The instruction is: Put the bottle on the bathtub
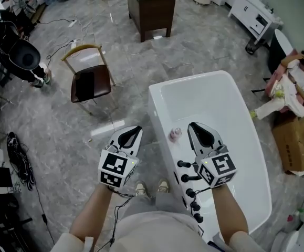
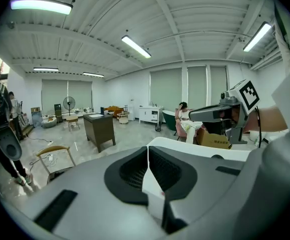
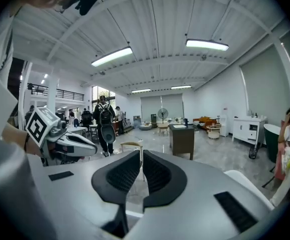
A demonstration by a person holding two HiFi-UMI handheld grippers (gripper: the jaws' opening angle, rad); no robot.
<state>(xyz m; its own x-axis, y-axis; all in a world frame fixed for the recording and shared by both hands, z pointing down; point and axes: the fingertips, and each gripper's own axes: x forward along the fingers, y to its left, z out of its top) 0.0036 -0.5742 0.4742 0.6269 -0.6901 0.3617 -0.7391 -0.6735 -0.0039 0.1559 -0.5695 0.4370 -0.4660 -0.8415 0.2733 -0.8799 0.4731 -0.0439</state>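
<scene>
Now both pairs of jaws are clenched on nothing. Your left gripper (image 1: 133, 131) and right gripper (image 1: 201, 128) flank the bottle (image 1: 175, 134), which stands on the bathtub (image 1: 230, 101) rim. A careless sweep past it could topple it off.

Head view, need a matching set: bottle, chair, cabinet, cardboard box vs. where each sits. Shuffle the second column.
Things:
1. bottle
2. chair
3. cabinet
4. cardboard box

Places:
A. on the floor, right of the bathtub
B. on the bathtub's rim
C. on the floor, left of the bathtub
D. on the floor beyond the bathtub's far end, at the top of the view

Pairs: 1-B, 2-C, 3-D, 4-A
</scene>
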